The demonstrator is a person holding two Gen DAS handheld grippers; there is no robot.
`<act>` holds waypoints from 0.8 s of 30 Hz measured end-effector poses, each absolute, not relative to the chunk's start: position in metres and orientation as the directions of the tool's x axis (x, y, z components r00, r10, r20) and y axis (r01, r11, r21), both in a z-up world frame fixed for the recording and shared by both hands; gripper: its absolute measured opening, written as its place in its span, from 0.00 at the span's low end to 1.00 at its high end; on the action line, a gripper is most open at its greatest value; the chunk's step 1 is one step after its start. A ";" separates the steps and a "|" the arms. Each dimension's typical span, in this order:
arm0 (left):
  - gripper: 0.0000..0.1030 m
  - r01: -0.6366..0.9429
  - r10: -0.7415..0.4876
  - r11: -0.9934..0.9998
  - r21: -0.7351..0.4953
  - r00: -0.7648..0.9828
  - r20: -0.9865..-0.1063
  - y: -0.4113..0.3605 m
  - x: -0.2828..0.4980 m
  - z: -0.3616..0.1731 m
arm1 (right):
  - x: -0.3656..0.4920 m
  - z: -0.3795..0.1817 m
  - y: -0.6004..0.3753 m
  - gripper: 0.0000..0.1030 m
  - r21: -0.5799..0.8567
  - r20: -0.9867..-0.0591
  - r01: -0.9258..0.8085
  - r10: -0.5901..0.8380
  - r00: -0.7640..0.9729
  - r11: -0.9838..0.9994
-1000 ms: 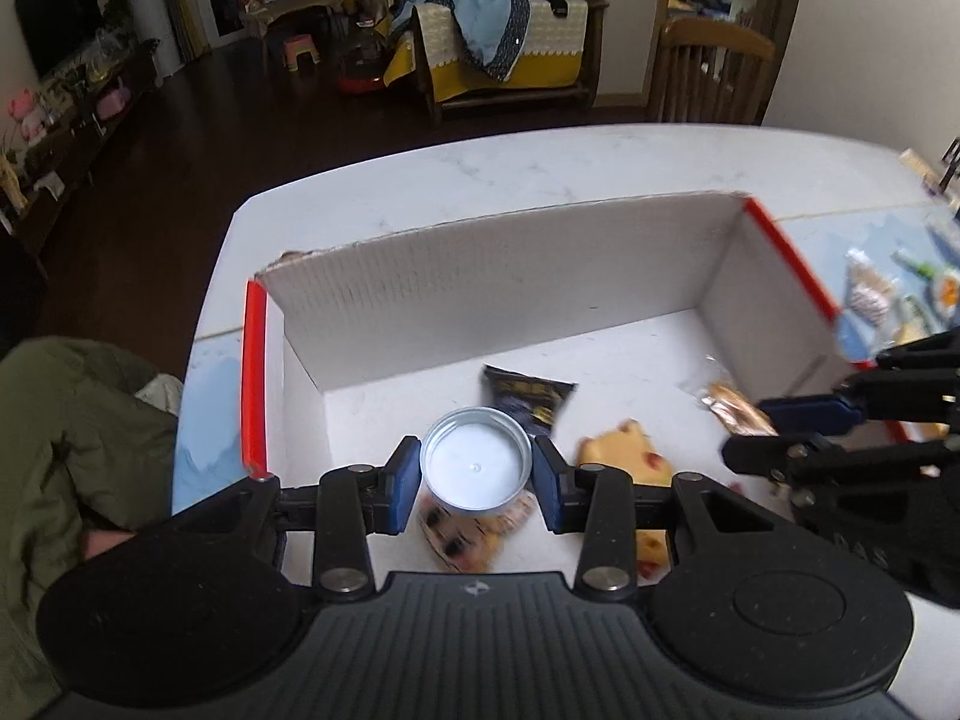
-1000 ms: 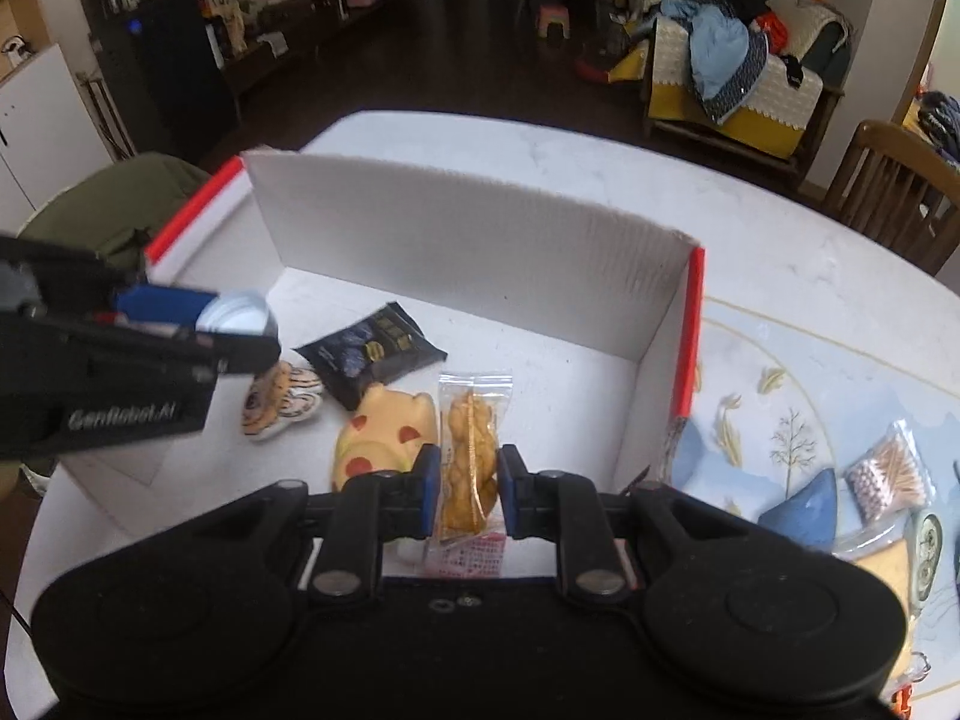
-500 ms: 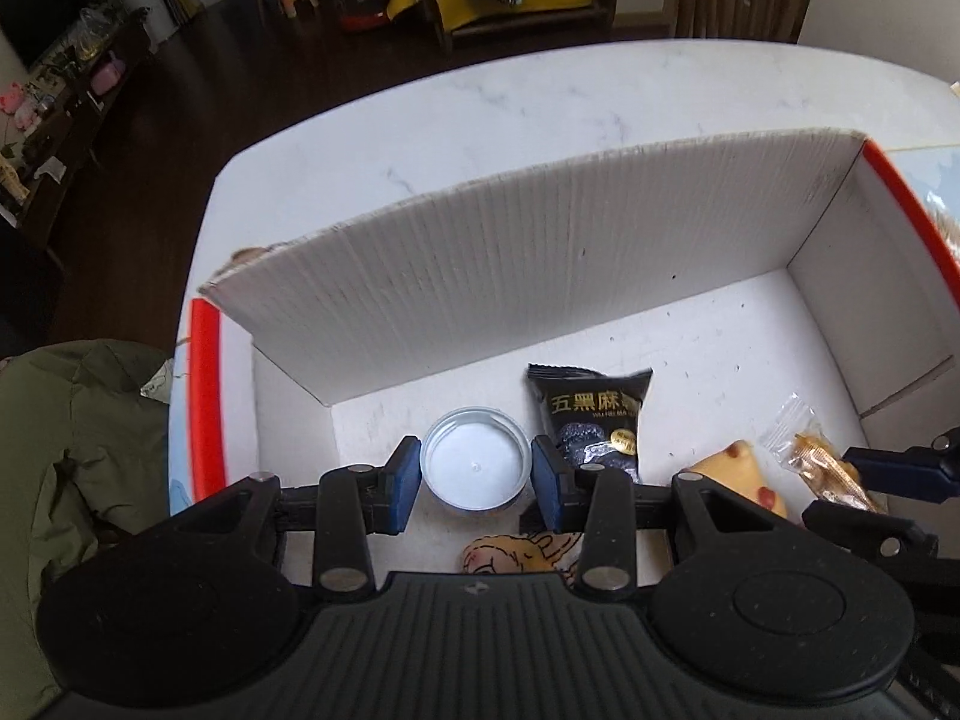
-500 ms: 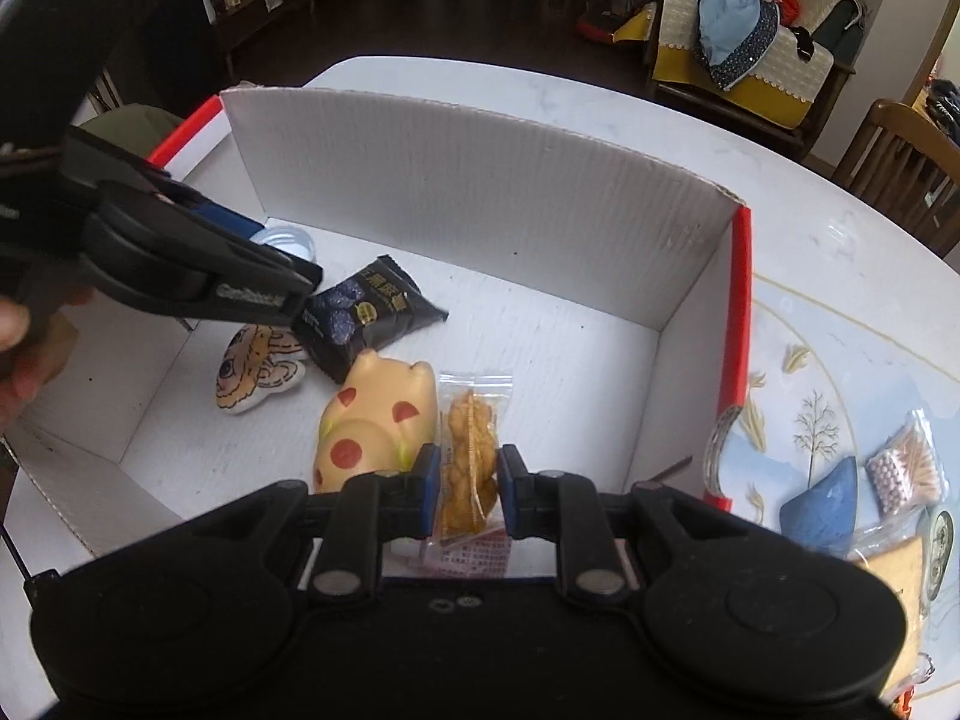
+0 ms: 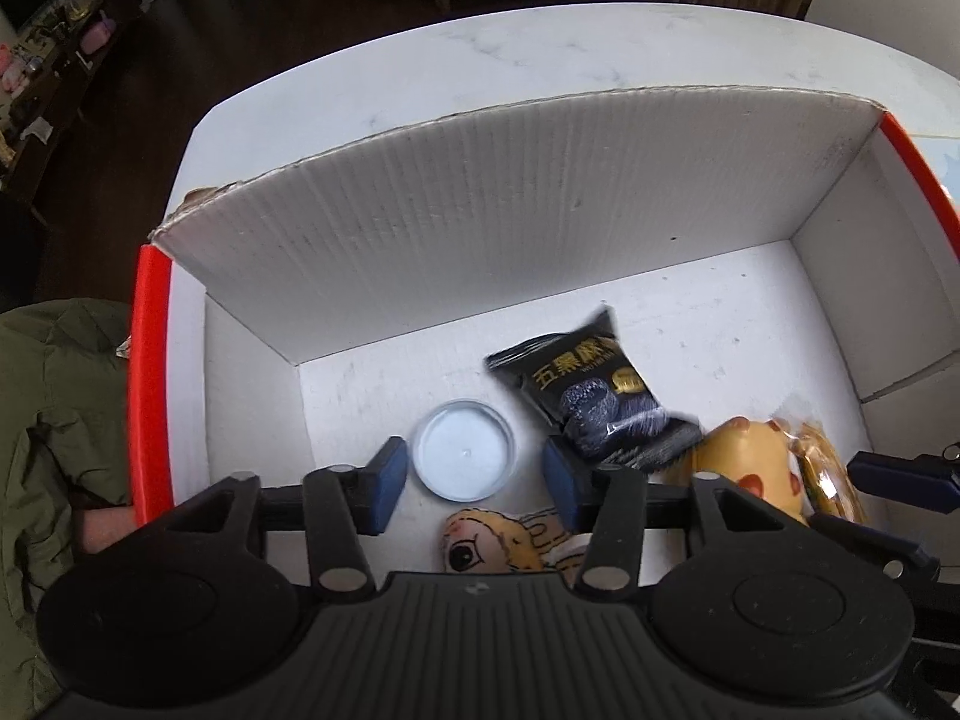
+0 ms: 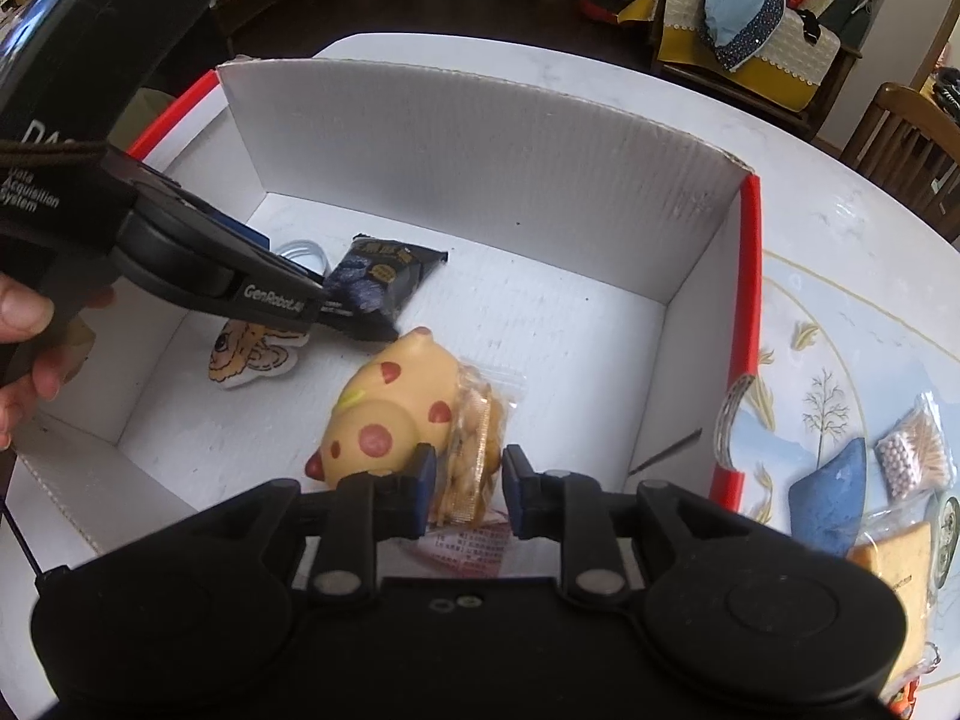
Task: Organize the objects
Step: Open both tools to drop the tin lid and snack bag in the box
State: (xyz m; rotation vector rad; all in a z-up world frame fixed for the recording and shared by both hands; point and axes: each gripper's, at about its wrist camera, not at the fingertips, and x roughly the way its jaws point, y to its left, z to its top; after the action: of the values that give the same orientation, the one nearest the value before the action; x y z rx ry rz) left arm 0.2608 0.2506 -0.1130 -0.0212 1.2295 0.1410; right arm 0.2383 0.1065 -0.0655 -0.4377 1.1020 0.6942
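Observation:
A white cardboard box with red edges sits on the table. My left gripper is open; the round white lid lies on the box floor between its pads, untouched. My right gripper is open around a clear snack packet that rests on the box floor against a yellow spotted pig toy. A black snack pack, a tiger sticker and the pig toy also lie in the box.
Outside the box on the right, a patterned mat holds a blue pouch, a bagged cotton-swab pack and a cracker. A wooden chair stands behind the table. A green jacket lies at the left.
Both grippers lowered into the box and opened. The left let go of the white lid onto the box floor; the right let go of the snack packet beside the pig toy.

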 end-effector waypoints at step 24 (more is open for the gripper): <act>0.62 -0.081 0.081 0.996 0.042 0.572 -0.816 0.220 0.190 -0.030 | 0.201 0.006 0.051 0.69 0.103 -0.789 -0.773 0.525 0.320 0.626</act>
State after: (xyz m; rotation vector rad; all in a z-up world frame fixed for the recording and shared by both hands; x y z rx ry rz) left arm 0.1896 0.2196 -0.0305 -0.0002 0.9575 0.0952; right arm 0.2013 0.0506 0.0062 -0.3179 0.8985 0.8716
